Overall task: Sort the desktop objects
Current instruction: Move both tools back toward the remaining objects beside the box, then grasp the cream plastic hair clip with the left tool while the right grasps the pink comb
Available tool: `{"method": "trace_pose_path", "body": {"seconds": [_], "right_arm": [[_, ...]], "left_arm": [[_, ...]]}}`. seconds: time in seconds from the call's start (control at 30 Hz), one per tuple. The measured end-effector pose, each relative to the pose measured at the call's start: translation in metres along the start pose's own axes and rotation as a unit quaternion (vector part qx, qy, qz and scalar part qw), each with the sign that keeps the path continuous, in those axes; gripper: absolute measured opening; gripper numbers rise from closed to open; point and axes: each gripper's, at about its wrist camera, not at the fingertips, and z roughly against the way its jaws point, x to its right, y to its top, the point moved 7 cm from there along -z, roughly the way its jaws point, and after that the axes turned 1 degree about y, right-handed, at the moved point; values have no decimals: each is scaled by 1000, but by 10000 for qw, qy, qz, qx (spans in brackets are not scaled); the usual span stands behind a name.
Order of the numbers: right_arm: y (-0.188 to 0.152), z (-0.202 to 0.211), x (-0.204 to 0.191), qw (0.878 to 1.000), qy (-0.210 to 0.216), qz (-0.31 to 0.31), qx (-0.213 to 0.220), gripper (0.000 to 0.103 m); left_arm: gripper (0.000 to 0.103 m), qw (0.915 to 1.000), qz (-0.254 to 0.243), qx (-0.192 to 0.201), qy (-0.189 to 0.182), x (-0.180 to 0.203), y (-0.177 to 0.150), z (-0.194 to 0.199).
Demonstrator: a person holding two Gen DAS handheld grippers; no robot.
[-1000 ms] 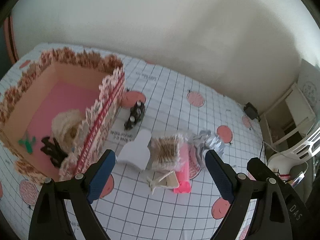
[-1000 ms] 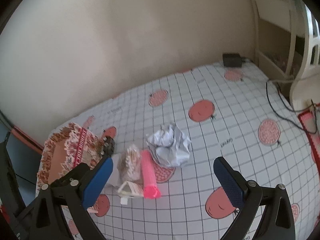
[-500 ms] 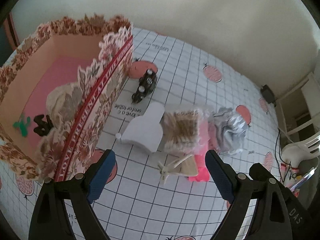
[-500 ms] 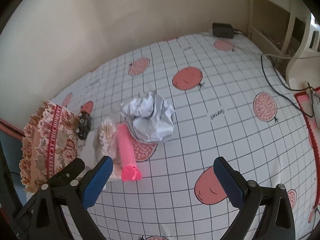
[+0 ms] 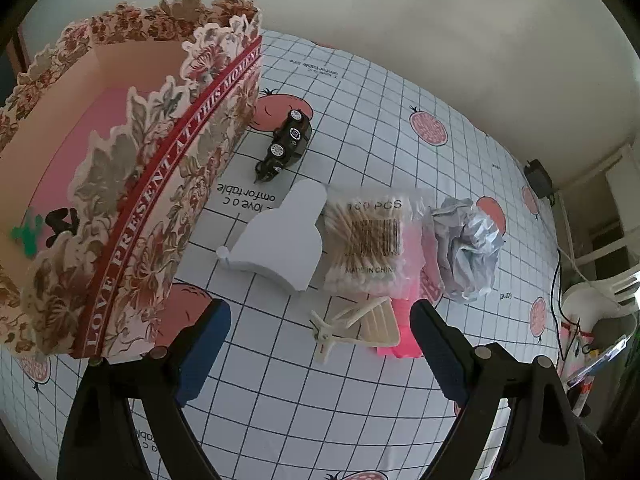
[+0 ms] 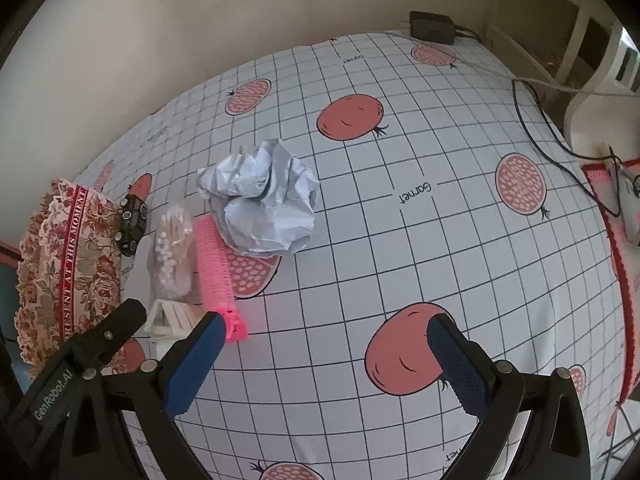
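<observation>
From my left wrist view, my left fingers (image 5: 320, 330) stand wide apart at the bottom of the frame, blue ribbed pads on black arms, nothing between them. The worktop (image 5: 360, 400) is covered with a white cloth ruled in a dark grid and printed with coral pomegranates. A plain cream wall fills the top. At left stands a floral cardboard box (image 5: 132, 208) with a scalloped rim, a red lettered band and a pink floor. Just beside its right wall a small black toy car (image 5: 286, 146) lies on its side. In the centre lies a flat white foam piece (image 5: 280, 236), touching a clear bag of cotton swabs (image 5: 372, 240). Right of that sits a crumpled grey paper ball (image 5: 468, 248). Below the bag, a cream hair clip (image 5: 352, 328) overlaps a bright pink hair roller (image 5: 404, 332). A white plastic chair (image 5: 600, 296) shows at the right edge.

From my right wrist view, my right fingers (image 6: 324, 340) are also spread open and empty over bare cloth at the bottom. The paper ball (image 6: 264, 200) sits centre left, the ridged pink roller (image 6: 216, 272) below it, the swab bag (image 6: 172, 252) beside that, the clip (image 6: 172, 318) at my left pad. The car (image 6: 132, 220) and the box (image 6: 64, 260) are at far left. A black power adapter (image 6: 432, 26) lies at the top edge of the worktop, with cables trailing down the right side.
</observation>
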Motion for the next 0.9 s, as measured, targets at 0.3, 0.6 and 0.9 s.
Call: {"method": "trace_pose_path", "body": {"seconds": [0.3,0.6,0.9], "right_arm": [[-2,-2,7,9998,-162,-87,-12,102],[-1,-2,1,9999,-80,-96,21,102],[1,-5,-21,9994,308,92,79,102]], "left_arm": [[91,9998,-96,-149,57,3,-6,-11],[90,9996,-171,-200,130,4,-11,-21],[72,9992,-194,-232,254,-3,-12,-26]]}}
